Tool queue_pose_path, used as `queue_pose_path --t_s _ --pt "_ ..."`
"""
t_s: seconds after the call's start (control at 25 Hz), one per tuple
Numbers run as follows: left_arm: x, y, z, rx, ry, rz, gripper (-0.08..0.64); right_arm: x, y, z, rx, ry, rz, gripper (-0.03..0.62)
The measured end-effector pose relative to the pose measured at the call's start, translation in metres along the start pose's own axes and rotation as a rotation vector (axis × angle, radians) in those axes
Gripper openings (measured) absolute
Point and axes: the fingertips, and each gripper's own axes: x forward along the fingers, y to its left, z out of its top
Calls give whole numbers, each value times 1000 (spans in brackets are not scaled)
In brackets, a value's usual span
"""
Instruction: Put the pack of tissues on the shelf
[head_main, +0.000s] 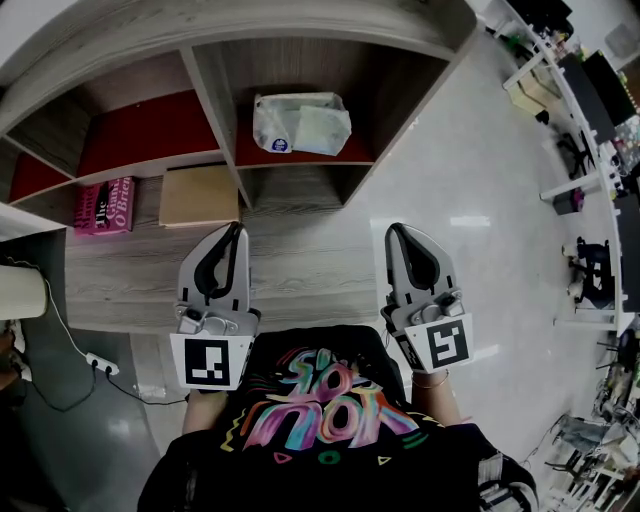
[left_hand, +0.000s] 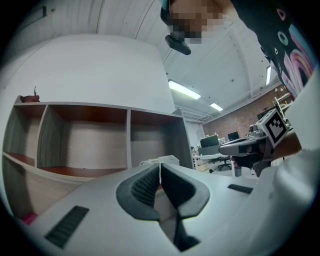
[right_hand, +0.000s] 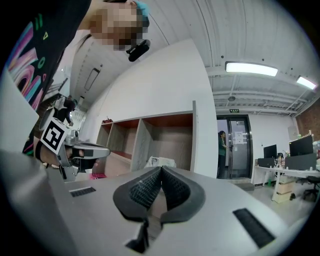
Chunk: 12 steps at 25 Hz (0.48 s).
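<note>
The pack of tissues (head_main: 300, 123), a clear plastic wrap with white and pale green inside, lies in the right-hand compartment of the wooden shelf (head_main: 210, 90), on its red board. My left gripper (head_main: 235, 229) and right gripper (head_main: 392, 229) hover side by side above the low wooden ledge in front of the shelf, well short of the pack. Both are shut with nothing between the pads. In the left gripper view the pack (left_hand: 167, 160) peeks over the closed left gripper (left_hand: 160, 167). In the right gripper view the pack (right_hand: 161, 162) sits just beyond the shut right gripper (right_hand: 161, 169).
A pink book (head_main: 103, 205) and a flat brown box (head_main: 199, 195) lie on the ledge left of the tissue compartment. A power strip (head_main: 101, 364) with a cable lies on the floor at left. Desks with monitors (head_main: 600, 100) stand at right. A person (right_hand: 222, 152) stands by a far door.
</note>
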Motion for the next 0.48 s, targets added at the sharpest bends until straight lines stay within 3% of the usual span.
queue_pose_path --t_s 0.48 --pt "1 -1 -1 -1 3 -6 29 2 1 1 14 -10 4 17"
